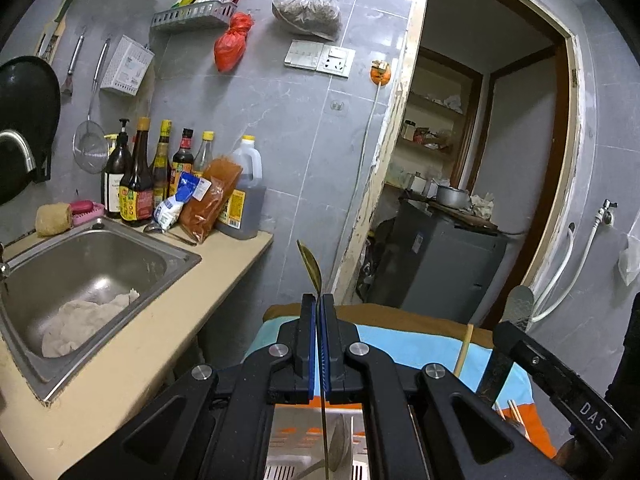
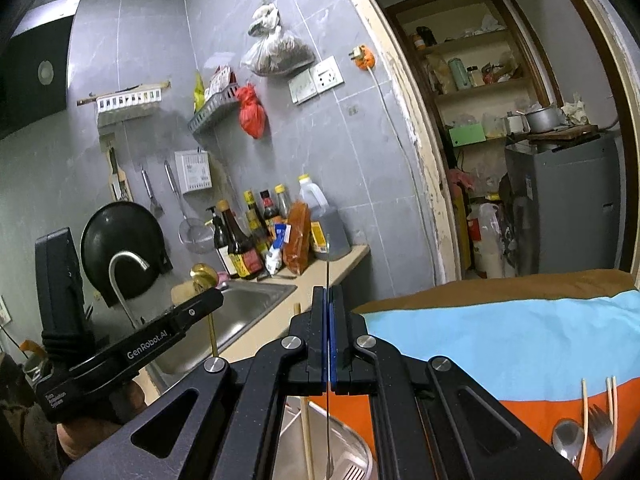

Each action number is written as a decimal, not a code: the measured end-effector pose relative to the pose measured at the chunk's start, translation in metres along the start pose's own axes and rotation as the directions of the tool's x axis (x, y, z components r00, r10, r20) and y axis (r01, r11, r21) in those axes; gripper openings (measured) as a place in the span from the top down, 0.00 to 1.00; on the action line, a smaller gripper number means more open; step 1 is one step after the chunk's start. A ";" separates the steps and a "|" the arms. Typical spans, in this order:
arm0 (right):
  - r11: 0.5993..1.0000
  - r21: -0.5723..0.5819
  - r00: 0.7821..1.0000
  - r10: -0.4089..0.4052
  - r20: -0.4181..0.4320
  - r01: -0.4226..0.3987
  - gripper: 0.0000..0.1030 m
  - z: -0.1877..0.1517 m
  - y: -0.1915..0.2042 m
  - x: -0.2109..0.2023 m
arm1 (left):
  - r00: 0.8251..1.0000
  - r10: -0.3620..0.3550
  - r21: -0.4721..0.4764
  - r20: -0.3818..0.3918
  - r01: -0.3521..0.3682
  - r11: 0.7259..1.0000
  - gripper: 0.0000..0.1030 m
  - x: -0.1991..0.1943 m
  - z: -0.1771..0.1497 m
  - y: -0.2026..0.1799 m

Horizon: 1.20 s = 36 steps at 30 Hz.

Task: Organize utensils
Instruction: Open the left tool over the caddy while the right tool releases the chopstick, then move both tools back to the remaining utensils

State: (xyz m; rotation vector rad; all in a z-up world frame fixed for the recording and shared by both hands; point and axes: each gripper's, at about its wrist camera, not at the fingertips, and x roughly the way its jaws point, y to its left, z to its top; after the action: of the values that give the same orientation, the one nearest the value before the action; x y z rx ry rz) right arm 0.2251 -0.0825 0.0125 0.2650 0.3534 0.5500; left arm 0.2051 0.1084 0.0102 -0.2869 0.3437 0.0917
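A: Utensils first, from the left wrist view: what does the left gripper point(image 1: 319, 300) have?

B: Its blue-padded jaws are pressed shut on a thin gold-coloured metal spoon point(image 1: 311, 266), seen edge-on. The bowl sticks up past the fingertips and the handle runs down between the pads toward a perforated steel drainer basket point(image 1: 280, 470) under the gripper.

A: Anything else there?

B: The right gripper point(image 1: 505, 330) comes in at the lower right, clamped on a flat patterned steel utensil point(image 1: 519, 306). One wooden chopstick point(image 1: 464, 350) stands just left of it. All this is above a table covered in a brown, light-blue and orange striped cloth point(image 1: 420, 344). More chopsticks lie near the cloth's right edge. Left of the table are a beige counter point(image 1: 168, 320) and a steel sink point(image 1: 80, 264) with a rag in it.

A: And the right wrist view?

B: The right gripper point(image 2: 329, 296) is closed on that thin steel utensil point(image 2: 327, 264), seen only as a blade-thin line up from the pads and down over a round steel bowl point(image 2: 352, 448). The left gripper point(image 2: 208, 300) shows at the left, holding the gold spoon point(image 2: 202, 274) upright over the sink's point(image 2: 256, 300) near edge.

A: Loose utensils?

B: At the cloth's point(image 2: 500, 332) front right corner lie a steel spoon point(image 2: 568, 438), a steel fork point(image 2: 602, 426) and pale chopsticks point(image 2: 585, 420), close together on the orange stripe.
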 end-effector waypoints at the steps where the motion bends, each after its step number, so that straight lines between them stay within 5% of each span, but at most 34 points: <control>1: 1.000 0.007 1.000 -0.001 -0.007 0.001 0.99 -0.001 -0.001 0.001 | 1.000 0.000 -0.003 -0.006 0.000 1.000 0.97 0.000 -0.001 0.000; 8: 1.000 0.028 0.999 -0.003 -0.046 0.004 0.98 -0.005 -0.006 0.004 | 0.997 -0.033 -0.037 -0.071 0.030 0.999 0.93 0.005 -0.006 0.004; 14: 0.998 0.055 0.998 -0.003 -0.057 0.006 0.95 -0.005 -0.012 0.000 | 0.994 -0.046 -0.039 -0.099 0.043 0.998 0.74 0.002 -0.007 -0.001; 19: 0.997 0.071 0.999 -0.035 -0.035 0.037 0.95 -0.002 -0.020 -0.010 | 0.995 -0.058 -0.053 -0.078 0.054 0.997 0.47 -0.006 -0.005 -0.008; 24: 0.993 0.082 0.997 -0.082 -0.002 0.082 0.67 0.004 -0.035 -0.026 | 0.997 -0.052 -0.020 -0.049 0.051 0.999 0.34 -0.013 -0.002 -0.026; 29: 0.988 0.065 0.990 -0.139 0.025 0.137 0.62 0.014 -0.050 -0.046 | 0.999 -0.048 0.013 -0.007 0.048 0.999 0.14 -0.021 0.002 -0.050; 36: 0.967 0.017 0.962 -0.255 0.098 0.255 0.09 0.034 -0.076 -0.091 | 0.998 -0.055 0.057 0.043 0.053 0.997 0.00 -0.031 0.001 -0.088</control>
State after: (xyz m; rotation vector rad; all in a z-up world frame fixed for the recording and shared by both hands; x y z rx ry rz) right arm 0.2013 -0.1996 0.0413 0.2453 0.2871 0.2806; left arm 0.1883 0.0231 0.0449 -0.2382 0.2936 0.0352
